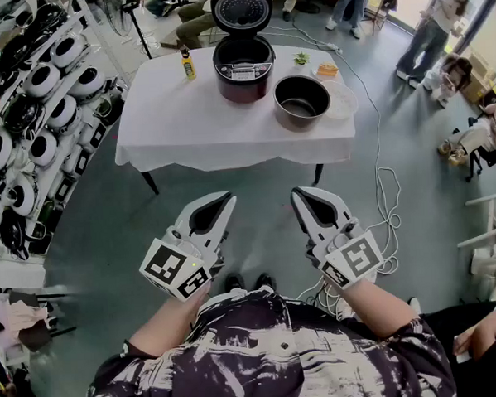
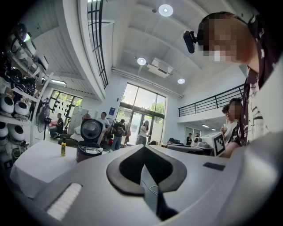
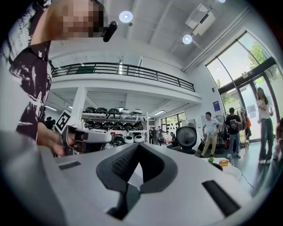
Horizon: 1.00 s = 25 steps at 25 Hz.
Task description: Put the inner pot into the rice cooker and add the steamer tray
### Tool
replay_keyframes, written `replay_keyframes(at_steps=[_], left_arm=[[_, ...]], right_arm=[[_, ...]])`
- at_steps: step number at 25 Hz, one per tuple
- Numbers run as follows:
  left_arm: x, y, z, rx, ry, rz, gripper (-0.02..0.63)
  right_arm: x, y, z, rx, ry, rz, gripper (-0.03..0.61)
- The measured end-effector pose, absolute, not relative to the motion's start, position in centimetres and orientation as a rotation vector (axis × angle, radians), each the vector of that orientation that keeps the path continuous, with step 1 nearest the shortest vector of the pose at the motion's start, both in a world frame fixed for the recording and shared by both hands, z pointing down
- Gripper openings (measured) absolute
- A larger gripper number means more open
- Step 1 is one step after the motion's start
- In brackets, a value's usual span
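Observation:
A dark red rice cooker [image 1: 243, 67] stands with its lid up on the white-clothed table [image 1: 186, 130], far ahead of me. The black inner pot [image 1: 302, 101] sits to its right on the cloth, and a pale steamer tray [image 1: 342, 100] lies against the pot's right side. My left gripper [image 1: 224, 204] and right gripper [image 1: 301, 196] hover side by side over the floor, well short of the table, both shut and holding nothing. The left gripper view shows the cooker [image 2: 89, 143] in the distance. From the right gripper view I see the cooker [image 3: 186, 138] and the pot's rim [image 3: 216, 166].
A yellow bottle [image 1: 189, 65] and small food items [image 1: 327, 69] sit on the table. Shelves with several white and black cookers [image 1: 37, 122] line the left. A cable [image 1: 387, 211] runs across the floor at the right. People stand behind the table.

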State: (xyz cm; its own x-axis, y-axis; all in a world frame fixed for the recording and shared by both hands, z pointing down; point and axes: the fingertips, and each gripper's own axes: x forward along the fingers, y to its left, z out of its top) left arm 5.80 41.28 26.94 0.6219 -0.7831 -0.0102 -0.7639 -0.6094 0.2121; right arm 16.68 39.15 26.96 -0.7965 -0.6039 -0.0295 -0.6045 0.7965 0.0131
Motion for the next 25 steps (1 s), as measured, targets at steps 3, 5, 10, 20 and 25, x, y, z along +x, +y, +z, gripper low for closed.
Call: replay_keyframes(at_steps=[3,5,10,20,25], left_arm=[[5.6,40.9,26.9,2.664,-1.270,-0.147,0.005],[5.4,40.9,26.8,2.667,-1.265,-0.146,0.005],[5.5,41.0,26.7,2.667,-1.262,-0.145,0.005],[5.6,40.9,26.6,2.658,-1.259,-0.142,0.005],[6.1,40.0,26.3,2.651,-1.267,-0.152,0.005]], right_arm=[[16.4,38.8,26.8,-1.003,2.947,0.039,-0.009],[16.2,38.8,26.7,-1.005,2.945,0.042,-0.009],[16.1,39.0,26.7,-0.996,2.951,0.040,-0.009],[15.6,38.8,26.5,-0.836,2.877,-0.090,0.456],[16.0,38.5,26.9,-0.809,2.897,-0.093,0.483]])
